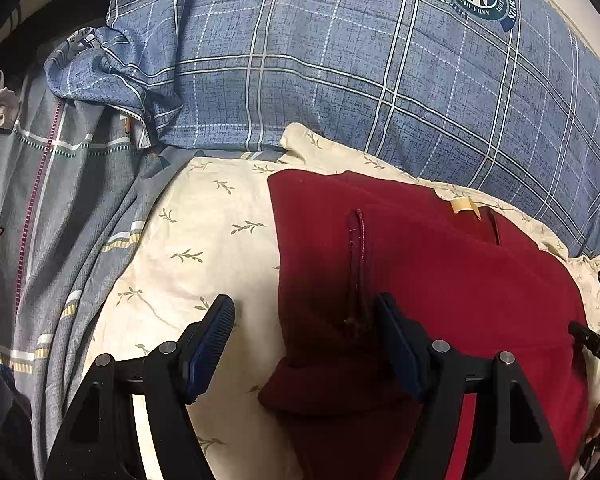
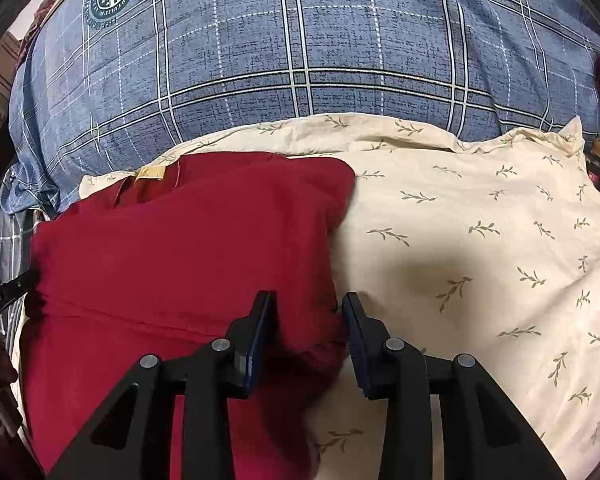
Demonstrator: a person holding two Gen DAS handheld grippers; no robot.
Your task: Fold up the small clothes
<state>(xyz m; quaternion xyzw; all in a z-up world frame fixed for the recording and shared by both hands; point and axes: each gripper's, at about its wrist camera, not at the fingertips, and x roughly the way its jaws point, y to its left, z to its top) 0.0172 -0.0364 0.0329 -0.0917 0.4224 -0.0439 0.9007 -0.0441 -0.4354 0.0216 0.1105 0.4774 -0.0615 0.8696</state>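
Garment (image 1: pixel 440 280) – one dark red piece, already doubled over – lies flat on the cream pillow (image 2: pixel 480 220), likely spread there for a smooth folding surface. Left gripper (image 1: pixel 306 312) hangs over the garment's left edge with jaws wide apart, one finger over the pillow and one over the cloth, clamping nothing. Right gripper (image 2: pixel 310 304) straddles the garment's right edge, jaws partly apart; whether the pads press the cloth I cannot tell. Behind the pillow lies one blue plaid quilt (image 2: pixel 300 60) – two grippers in all
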